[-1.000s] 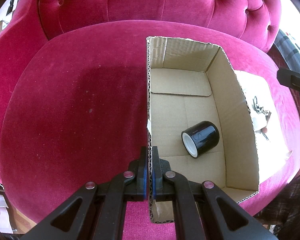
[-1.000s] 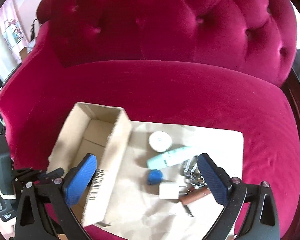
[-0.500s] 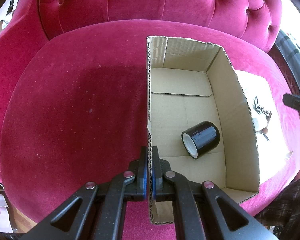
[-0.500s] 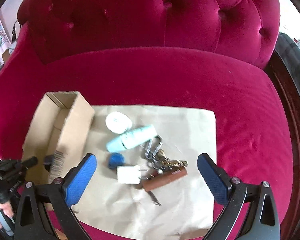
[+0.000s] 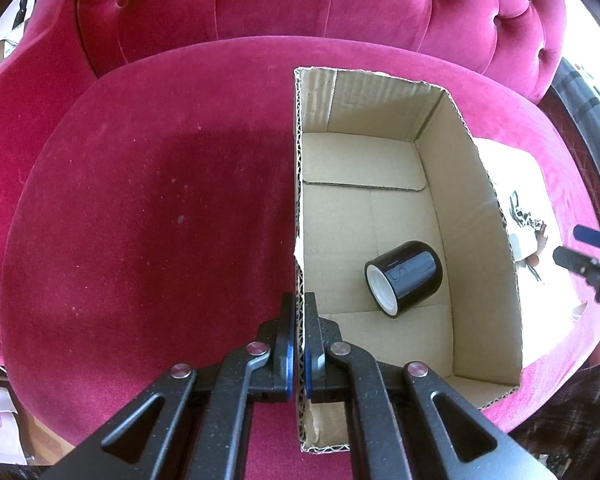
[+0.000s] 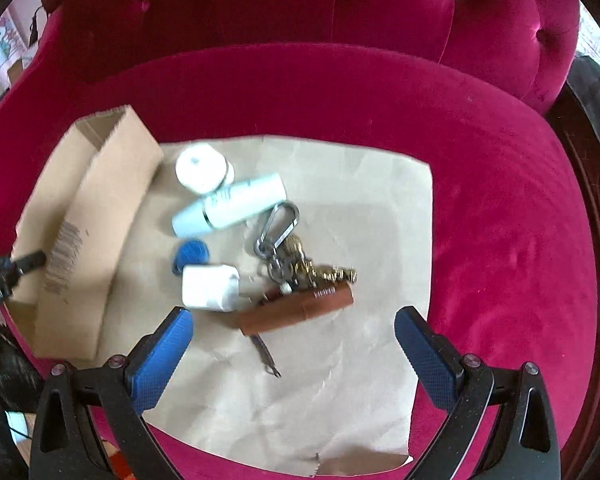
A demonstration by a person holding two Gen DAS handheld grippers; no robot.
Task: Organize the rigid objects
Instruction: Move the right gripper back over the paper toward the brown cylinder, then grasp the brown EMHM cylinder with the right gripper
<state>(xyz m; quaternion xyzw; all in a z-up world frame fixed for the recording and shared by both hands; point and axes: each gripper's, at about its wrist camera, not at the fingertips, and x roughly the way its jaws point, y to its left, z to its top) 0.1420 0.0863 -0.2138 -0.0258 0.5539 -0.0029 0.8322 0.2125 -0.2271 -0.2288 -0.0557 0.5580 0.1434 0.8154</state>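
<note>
My left gripper (image 5: pixel 299 304) is shut on the left wall of an open cardboard box (image 5: pixel 380 184) that holds a black tape roll (image 5: pixel 408 276) lying on its side. My right gripper (image 6: pixel 292 326) is open and empty above brown paper (image 6: pixel 320 392). On the paper lie a white jar (image 6: pixel 200 168), a pale blue bottle (image 6: pixel 236 204), a blue cap (image 6: pixel 192 254), a white block (image 6: pixel 210 288), a brown case (image 6: pixel 300 306) and a key bunch with a carabiner (image 6: pixel 288 248). The box also shows in the right wrist view (image 6: pixel 96 216).
Everything rests on a crimson velvet sofa seat (image 5: pixel 140 208) with a tufted backrest (image 5: pixel 300 0). My right gripper tips show at the right edge of the left wrist view (image 5: pixel 588 248). The sofa's dark wooden frame (image 6: pixel 596 152) runs along the right.
My right gripper has moved right and down towards the objects on the paper; they now look larger and centred. My left gripper still holds the box wall.
</note>
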